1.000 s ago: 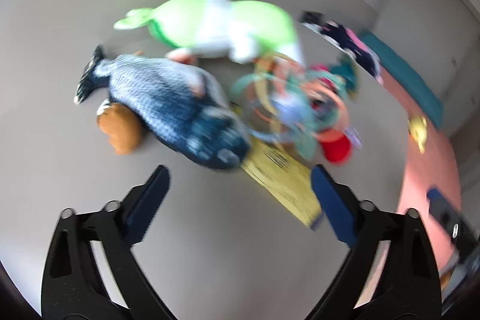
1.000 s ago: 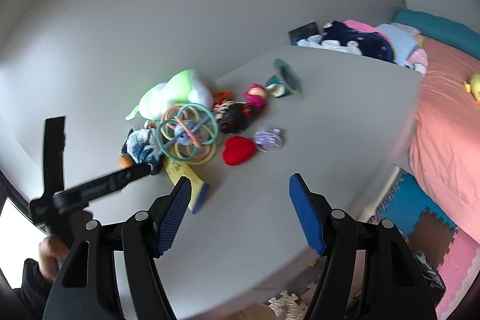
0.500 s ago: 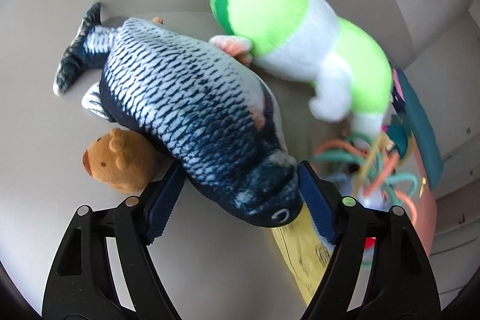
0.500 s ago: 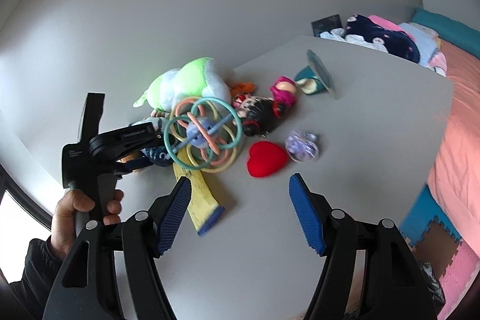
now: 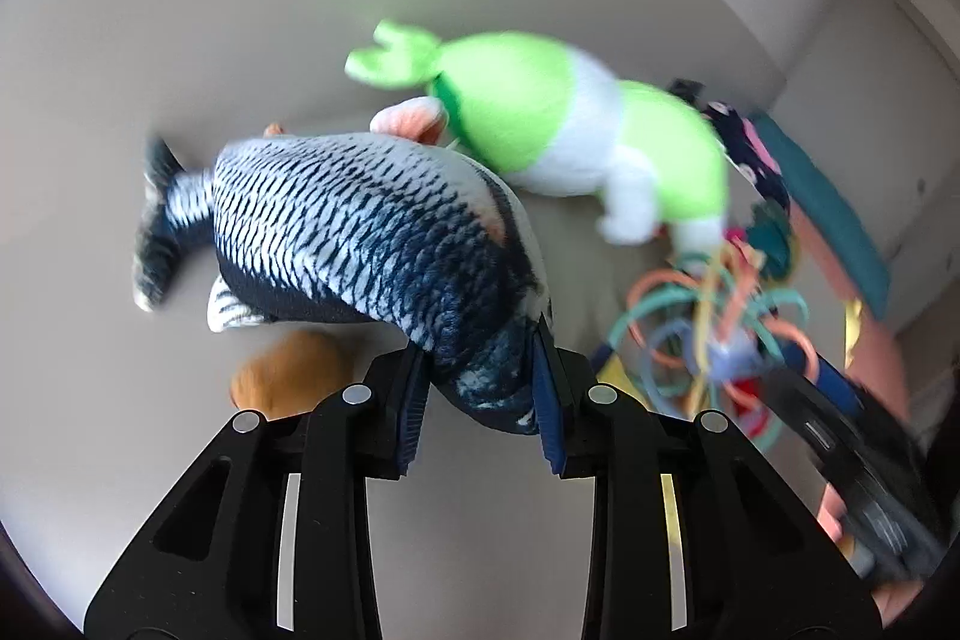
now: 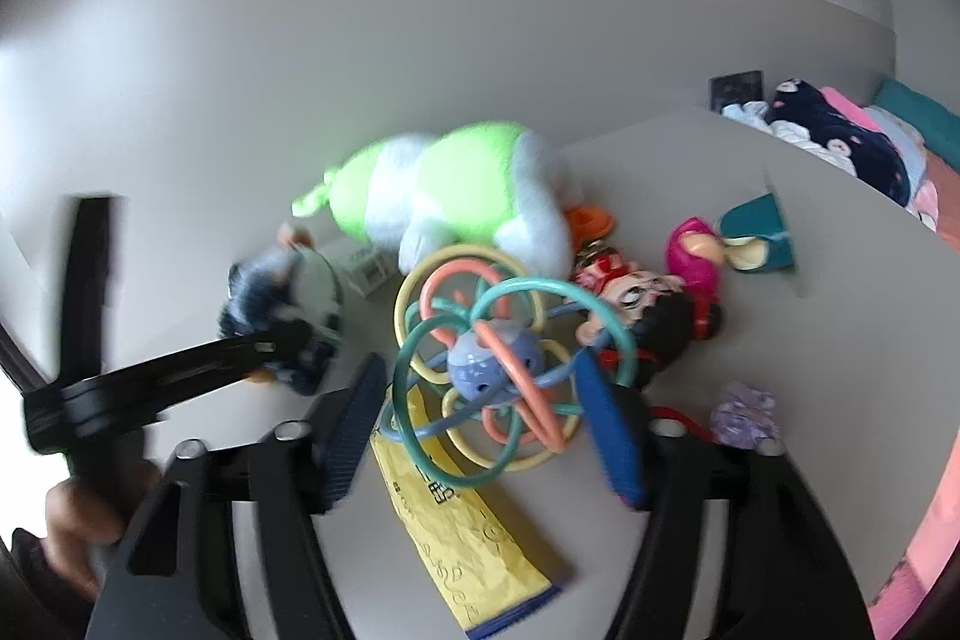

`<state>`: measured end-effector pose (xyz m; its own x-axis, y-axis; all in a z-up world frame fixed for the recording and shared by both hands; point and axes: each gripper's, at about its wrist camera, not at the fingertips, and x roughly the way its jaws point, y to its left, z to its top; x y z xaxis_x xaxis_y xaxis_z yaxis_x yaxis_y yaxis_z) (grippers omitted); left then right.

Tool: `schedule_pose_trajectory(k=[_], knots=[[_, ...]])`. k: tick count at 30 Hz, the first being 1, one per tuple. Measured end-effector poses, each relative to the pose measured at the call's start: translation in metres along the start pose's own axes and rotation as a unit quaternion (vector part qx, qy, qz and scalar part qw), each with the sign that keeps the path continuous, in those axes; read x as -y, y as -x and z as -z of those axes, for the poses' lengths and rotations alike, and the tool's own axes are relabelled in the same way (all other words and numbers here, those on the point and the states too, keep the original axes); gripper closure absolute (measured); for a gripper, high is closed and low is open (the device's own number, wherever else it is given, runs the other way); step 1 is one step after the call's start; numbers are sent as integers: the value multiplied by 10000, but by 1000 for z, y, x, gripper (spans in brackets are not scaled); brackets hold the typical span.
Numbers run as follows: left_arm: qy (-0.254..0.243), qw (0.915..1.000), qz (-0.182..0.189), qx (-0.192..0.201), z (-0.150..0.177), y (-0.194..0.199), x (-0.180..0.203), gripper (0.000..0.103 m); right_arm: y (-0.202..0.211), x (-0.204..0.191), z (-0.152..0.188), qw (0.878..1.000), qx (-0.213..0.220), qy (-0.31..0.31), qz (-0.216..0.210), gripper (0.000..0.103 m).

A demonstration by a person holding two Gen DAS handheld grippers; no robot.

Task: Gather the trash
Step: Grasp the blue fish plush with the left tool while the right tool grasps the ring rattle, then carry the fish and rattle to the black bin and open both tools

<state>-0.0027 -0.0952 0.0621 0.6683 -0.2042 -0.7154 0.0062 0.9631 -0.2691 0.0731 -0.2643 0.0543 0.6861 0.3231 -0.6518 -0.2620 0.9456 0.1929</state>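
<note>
Now, at the lower left of the right-wrist view, a hand works the left hand-held gripper, whose jaws are closing on the nose of the plush fish; in the left-wrist view both blue pads already dent its dark snout, so it looks gripped, probably to clear the soft toy off the pile rather than as trash itself. A brown toy lies half hidden just beneath the fish, and the green-and-white plush sits behind it in the upper middle of the frame. Moving rightward, the right hand-held gripper has its jaws closing around the ring rattle; the loops sit between the pads, yet I cannot see them pressed. Under that rattle, running down toward the lower middle of the frame, lies the yellow wrapper, flat on the pale worktop, creased, printed with dark marks, blue along its lower edge. That looks like the real trash, still pinned beneath the toy. Further right lie a doll and a crumpled purple scrap.
</note>
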Motion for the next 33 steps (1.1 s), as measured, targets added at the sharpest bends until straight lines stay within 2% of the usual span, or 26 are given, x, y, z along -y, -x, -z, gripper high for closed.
schedule_pose_trajectory(k=[3,6,8,11,17,24,27,33], knots=[[-139,9998,53,139,8,19,8,72,3,-6,-4,9999,72,67,-34,94],[-129,9996,121,237,11,26,17,72,14,-11,-6,9998,135,71,-101,94],[-131,9993,172,306,16,38,11,72,26,-14,-8,9993,340,155,-58,95],[-168,9985,283,436,-4,55,-6,72,48,-18,-12,9978,648,145,-74,95],[-380,9955,531,686,3,89,14,72,112,-16,-11,9930,1175,72,-40,95],[-937,9887,940,694,34,116,76,72,184,15,23,9885,1475,-294,135,95],[-1174,9845,1122,662,50,118,104,72,211,34,45,9866,1527,-462,334,95],[-1733,9707,1604,456,85,114,174,72,261,70,88,9796,1683,-705,847,95]])
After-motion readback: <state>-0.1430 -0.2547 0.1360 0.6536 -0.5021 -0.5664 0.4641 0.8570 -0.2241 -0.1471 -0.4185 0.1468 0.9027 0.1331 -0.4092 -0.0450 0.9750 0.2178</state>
